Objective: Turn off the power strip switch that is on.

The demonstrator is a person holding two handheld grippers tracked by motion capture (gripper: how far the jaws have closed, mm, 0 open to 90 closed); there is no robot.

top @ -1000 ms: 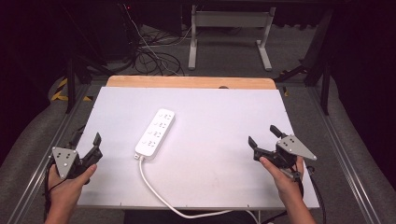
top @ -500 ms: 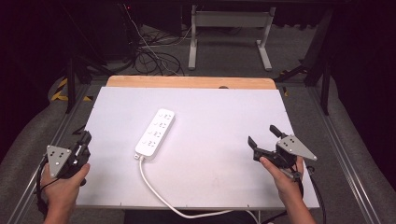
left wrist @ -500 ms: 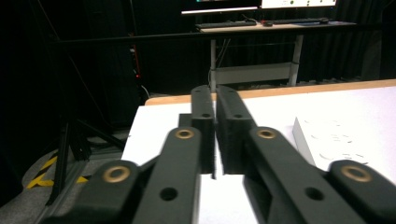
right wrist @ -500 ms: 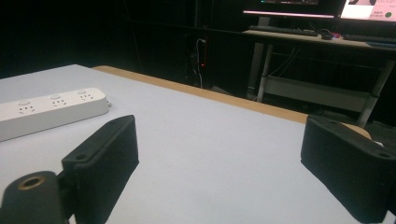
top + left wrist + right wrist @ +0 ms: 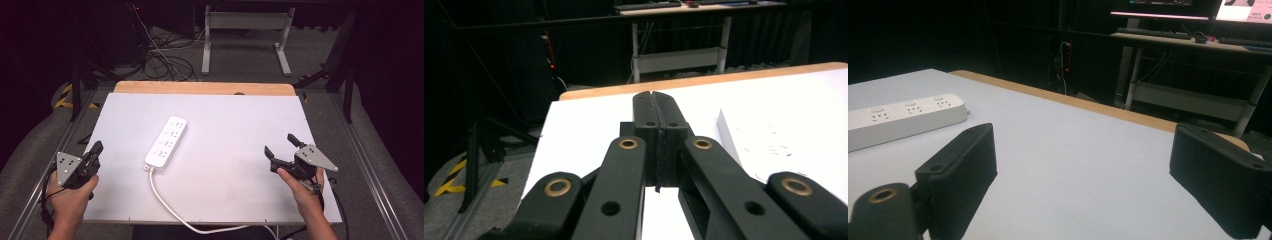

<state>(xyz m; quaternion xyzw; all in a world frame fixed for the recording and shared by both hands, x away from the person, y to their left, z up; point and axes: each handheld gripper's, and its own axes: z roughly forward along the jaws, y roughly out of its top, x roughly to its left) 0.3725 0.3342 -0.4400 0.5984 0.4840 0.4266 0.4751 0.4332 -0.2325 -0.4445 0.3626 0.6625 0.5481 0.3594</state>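
A white power strip (image 5: 167, 141) lies at a slant left of the middle of the white table top (image 5: 235, 125), its cord (image 5: 170, 207) running off the near edge. The strip also appears in the right gripper view (image 5: 898, 124) and at the right in the left gripper view (image 5: 729, 135). My left gripper (image 5: 96, 148) hovers at the table's left edge, its jaws pressed flat together with nothing between them (image 5: 655, 102). On the right, near the front corner, my right gripper (image 5: 281, 145) is held open and empty, its two pads wide apart (image 5: 1083, 170).
A wooden strip (image 5: 200, 88) borders the table's far edge. Behind it on the dark floor stand a metal frame (image 5: 245, 30) and tangled cables (image 5: 160, 57). Yellow-black tape (image 5: 67, 97) marks the floor at left.
The left gripper's jaws have closed from wide apart to fully together, gripping nothing. The right gripper and the power strip have stayed where they were.
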